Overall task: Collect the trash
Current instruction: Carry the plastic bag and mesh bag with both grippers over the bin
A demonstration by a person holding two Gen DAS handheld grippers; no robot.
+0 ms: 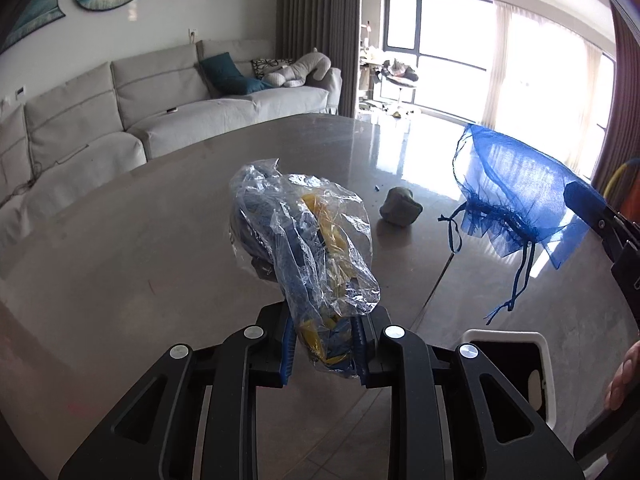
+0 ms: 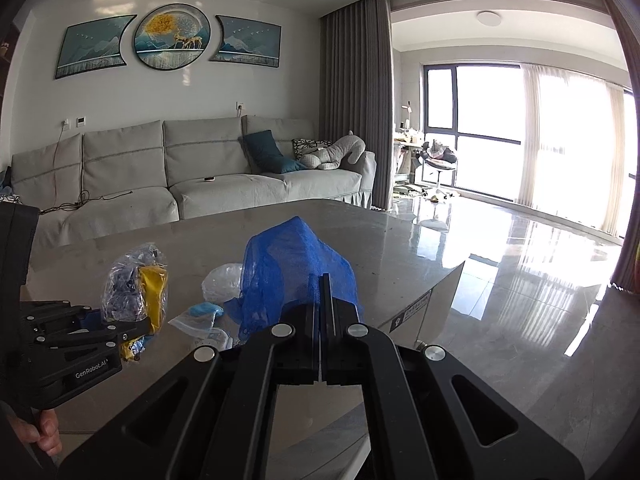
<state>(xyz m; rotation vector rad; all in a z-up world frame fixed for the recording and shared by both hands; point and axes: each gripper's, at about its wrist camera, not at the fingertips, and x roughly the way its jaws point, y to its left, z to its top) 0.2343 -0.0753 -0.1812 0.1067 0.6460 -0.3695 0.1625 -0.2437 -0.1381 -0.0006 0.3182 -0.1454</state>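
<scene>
L hand-held gripper point(image 1: 323, 346) clamps crumpled clear bag point(image 1: 304, 240), long axis pointing away toward surface point(image 1: 120, 220) far edge. R hand-held gripper point(image 2: 323, 280) pinches blue mesh pouch point(image 1: 516, 196), drawstrings hanging down.

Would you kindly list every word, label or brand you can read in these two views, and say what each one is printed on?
"GenRobot.AI": white lettering on the black body of the left gripper, seen in the right wrist view.
Sticker on the table edge: a printed line, too small and blurred to read.
Packets under the blue mesh bag: any print is unreadable.
Nothing readable in the left wrist view.
</scene>
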